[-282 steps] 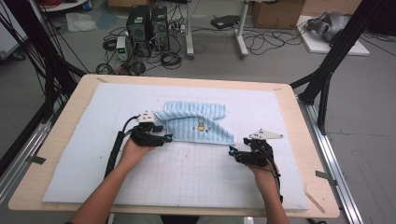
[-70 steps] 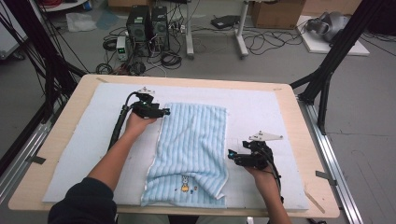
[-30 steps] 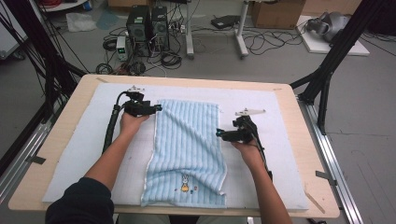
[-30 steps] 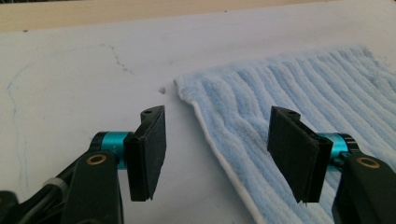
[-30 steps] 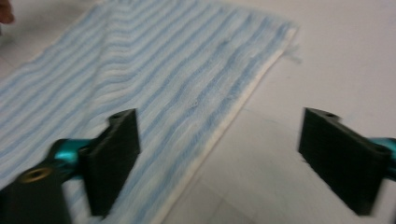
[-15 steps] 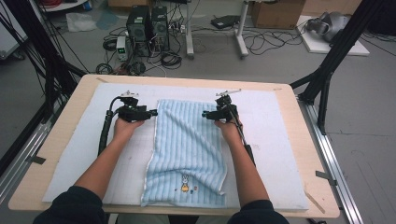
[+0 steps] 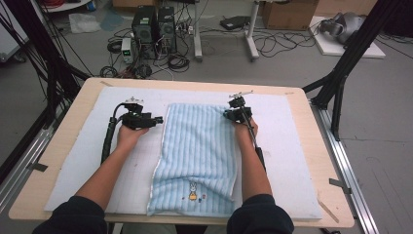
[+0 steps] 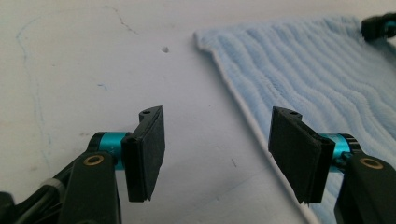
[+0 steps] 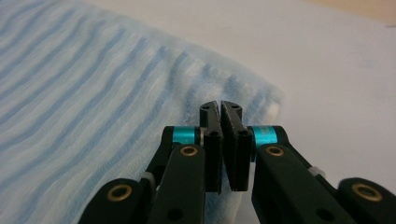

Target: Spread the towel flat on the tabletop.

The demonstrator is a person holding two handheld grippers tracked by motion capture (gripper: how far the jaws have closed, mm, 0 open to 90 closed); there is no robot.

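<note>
A light blue striped towel (image 7: 199, 146) lies lengthwise on the white mat, with a small rabbit print at its near end. My left gripper (image 7: 158, 119) rests on the mat beside the towel's far left corner. Its jaws are open (image 8: 224, 154) with bare mat between them, and the towel (image 8: 317, 70) has its edge under the right-hand jaw. My right gripper (image 7: 234, 115) is at the towel's far right corner. Its jaws have just been closing and now stand together (image 9: 220, 109) on the towel (image 9: 70, 93), whose edge bunches up at the tips.
The white mat (image 7: 302, 146) covers a wooden table (image 7: 321, 214), with bare mat on both sides of the towel. Black frame posts, computers and cables stand on the floor beyond the far edge. The right gripper (image 8: 378, 25) shows far off in the left gripper view.
My right hand has moved from the towel's right edge up to its far right corner, and its jaws have gone from open to shut. The left hand has stayed put.
</note>
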